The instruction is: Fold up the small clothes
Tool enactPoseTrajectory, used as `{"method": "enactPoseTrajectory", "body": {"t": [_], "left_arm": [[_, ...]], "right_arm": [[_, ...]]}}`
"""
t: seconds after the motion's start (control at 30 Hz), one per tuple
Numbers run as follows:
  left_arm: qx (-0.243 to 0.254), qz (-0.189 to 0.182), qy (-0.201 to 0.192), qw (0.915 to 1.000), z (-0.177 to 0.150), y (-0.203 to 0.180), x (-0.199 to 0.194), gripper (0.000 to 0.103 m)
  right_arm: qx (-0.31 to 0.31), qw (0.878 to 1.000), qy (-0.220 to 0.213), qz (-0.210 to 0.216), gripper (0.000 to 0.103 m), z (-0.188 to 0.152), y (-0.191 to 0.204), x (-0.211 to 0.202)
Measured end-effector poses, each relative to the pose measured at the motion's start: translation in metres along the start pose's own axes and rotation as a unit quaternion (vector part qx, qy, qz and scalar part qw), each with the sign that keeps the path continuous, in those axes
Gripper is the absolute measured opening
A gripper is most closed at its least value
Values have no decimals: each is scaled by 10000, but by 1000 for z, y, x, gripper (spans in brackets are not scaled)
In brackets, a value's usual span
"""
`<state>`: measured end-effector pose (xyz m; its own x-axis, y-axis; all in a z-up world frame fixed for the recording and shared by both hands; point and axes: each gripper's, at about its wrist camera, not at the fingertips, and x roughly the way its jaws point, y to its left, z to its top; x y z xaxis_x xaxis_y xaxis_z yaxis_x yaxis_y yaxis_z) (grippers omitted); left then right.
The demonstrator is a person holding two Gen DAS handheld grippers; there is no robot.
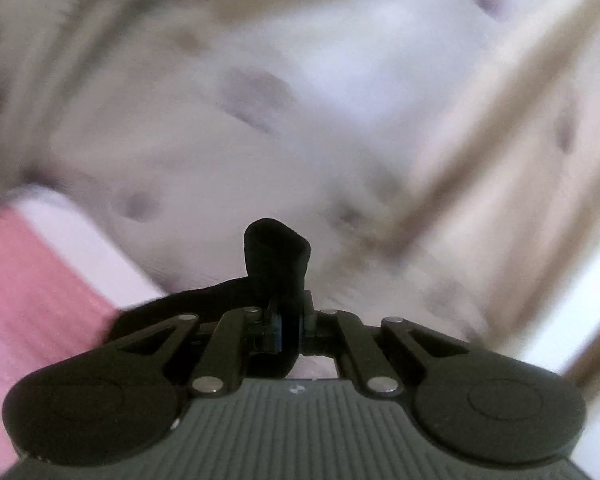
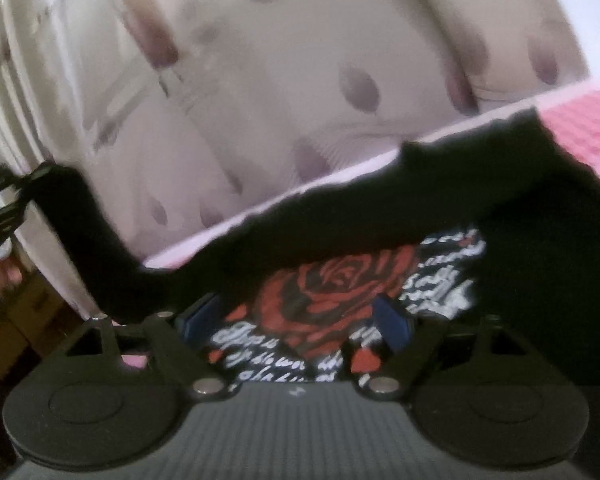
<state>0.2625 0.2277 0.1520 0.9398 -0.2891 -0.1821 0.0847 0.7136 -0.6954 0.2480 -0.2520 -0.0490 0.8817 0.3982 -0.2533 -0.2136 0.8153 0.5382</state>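
Observation:
A black garment [image 2: 520,280] with a red rose print [image 2: 332,292] and white script lies on a pink checked cover [image 2: 592,128]. My right gripper [image 2: 296,316] hovers just above the print, its blue pads [image 2: 394,320] wide apart and open, pressing nothing. One edge of the garment is stretched up and out to the left, where my left gripper [image 2: 0,200] holds it. In the left wrist view, that gripper [image 1: 288,308] is shut on a bunched fold of the black cloth [image 1: 276,252], which sticks up past the fingertips. This view is heavily blurred.
A pale curtain with purple blotches [image 2: 300,60] hangs behind the bed. The pink cover [image 1: 24,280] has a white edge [image 2: 228,224]. Brown furniture [image 2: 28,312] stands low at the left. Beige bands [image 1: 480,152] cross the blurred background.

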Motion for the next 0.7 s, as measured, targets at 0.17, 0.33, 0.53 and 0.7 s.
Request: {"method": "enactPoseTrajectory", "body": {"t": [0.17,0.33,0.53,0.7], "left_arm": [[174,-638,819,9944,-65,-107,74,5],[591,-920,1557,9817,-154,-188,145,5],[1109,-842,2263,9641,-264,-229,226,6],[1365,-951,2456,9550,-313,-221,251,53]], "right_arm": [[-22,9998,132,178,84,3,-12,-34],[282,9983,92,510,85,8,-40,-68],[489,9973,-111,530,85,8,-71,-98],[760,9953,-274,534,85,9,-96,-115]]}}
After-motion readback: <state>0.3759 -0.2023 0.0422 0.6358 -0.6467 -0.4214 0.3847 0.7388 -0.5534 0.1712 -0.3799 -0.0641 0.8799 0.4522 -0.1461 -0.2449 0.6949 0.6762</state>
